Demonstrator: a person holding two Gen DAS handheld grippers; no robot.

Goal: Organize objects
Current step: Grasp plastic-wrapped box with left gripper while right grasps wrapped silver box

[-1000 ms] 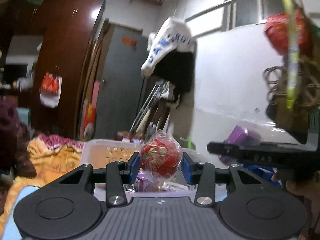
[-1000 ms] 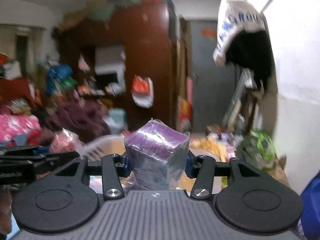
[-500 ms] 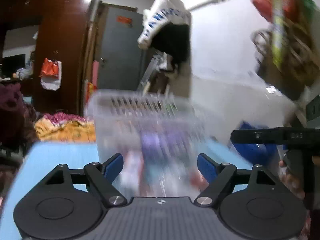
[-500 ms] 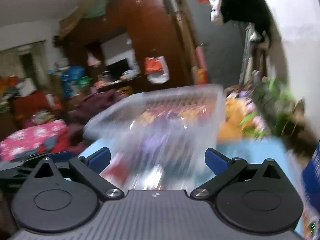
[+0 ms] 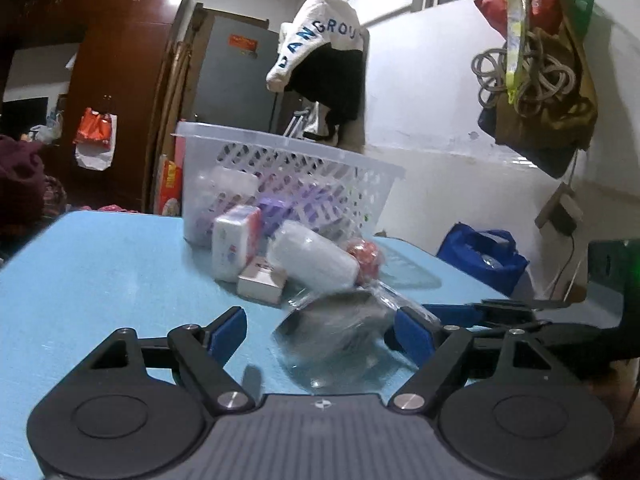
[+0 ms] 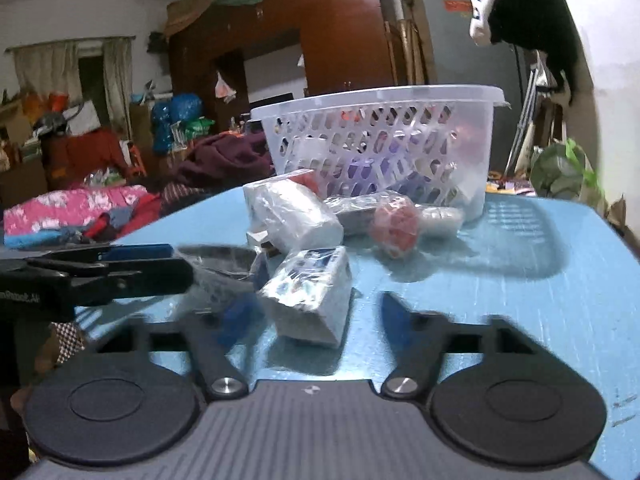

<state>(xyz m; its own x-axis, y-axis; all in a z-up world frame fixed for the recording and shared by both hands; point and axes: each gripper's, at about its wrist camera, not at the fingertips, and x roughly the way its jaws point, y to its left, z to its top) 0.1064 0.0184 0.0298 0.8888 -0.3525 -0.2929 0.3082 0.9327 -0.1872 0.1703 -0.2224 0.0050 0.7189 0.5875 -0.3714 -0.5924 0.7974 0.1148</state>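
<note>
Left fingers spread, straddling dark wrapped item, no contact; right fingers just closing around wrapped box, contact unclear; blue surface.

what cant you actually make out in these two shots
- Basket contents: both views, hidden behind the perforated wall; only purple and white shapes show.
- Dark wrapped item between the open left gripper fingers: left view, motion-blurred.
- Right gripper, just closing: right view, blurred; contact with the wrapped box unclear.
</note>
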